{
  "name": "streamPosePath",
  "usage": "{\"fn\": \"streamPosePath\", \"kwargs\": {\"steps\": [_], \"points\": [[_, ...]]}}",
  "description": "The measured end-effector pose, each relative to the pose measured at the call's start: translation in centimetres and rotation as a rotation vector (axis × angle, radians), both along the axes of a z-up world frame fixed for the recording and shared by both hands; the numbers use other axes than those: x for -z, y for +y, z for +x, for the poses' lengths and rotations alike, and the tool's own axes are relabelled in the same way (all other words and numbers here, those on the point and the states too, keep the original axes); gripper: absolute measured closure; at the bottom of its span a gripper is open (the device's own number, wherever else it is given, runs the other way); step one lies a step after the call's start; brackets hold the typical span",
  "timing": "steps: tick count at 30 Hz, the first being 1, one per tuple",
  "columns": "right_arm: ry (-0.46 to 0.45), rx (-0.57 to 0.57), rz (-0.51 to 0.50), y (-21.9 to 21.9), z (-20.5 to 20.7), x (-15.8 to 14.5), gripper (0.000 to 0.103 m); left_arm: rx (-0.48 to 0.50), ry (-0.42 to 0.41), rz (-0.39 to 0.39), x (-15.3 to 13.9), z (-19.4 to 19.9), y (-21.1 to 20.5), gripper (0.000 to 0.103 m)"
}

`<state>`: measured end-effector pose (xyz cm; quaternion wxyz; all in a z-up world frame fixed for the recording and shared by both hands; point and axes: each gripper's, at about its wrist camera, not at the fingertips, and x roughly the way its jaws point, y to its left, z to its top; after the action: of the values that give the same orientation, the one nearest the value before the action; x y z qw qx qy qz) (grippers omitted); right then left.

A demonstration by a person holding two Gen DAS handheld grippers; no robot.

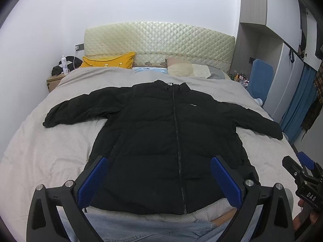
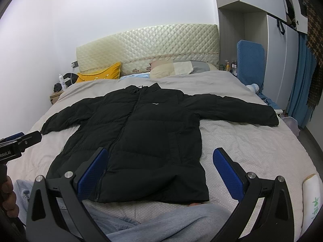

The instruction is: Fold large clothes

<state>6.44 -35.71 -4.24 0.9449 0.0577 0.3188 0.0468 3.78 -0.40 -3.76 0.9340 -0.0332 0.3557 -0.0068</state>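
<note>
I hold my 2 claws above the near edge of the bed [image 1: 30, 151], both spread wide and gripping nothing. The black puffer jacket [image 1: 161, 141] lies flat on the grey quilt, front up and zipped, collar toward the headboard [image 1: 159, 38] and hem toward me, with both sleeves stretched out to the sides. That spread-out lay suits folding: every edge is reachable and nothing is doubled over yet, so I judge no fold has begun. My left gripper [image 1: 159, 179] hangs over the hem near the zip; my right gripper [image 2: 161, 173] hangs over the hem's right corner, 1 finger above the cloth and 1 above bare quilt. I judge the sleeves come first, each folded across the chest. The puffy fill will likely spring back.
</note>
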Motion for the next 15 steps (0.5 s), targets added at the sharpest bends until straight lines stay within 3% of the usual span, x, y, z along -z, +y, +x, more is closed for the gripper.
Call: {"fn": "streamPosePath", "kwargs": {"steps": [15], "points": [[0.011,-0.006,0.015,0.13,0.39,0.38,0.000,0.004,0.006,-0.005,0.50,0.46,-0.01,0.000]]}}
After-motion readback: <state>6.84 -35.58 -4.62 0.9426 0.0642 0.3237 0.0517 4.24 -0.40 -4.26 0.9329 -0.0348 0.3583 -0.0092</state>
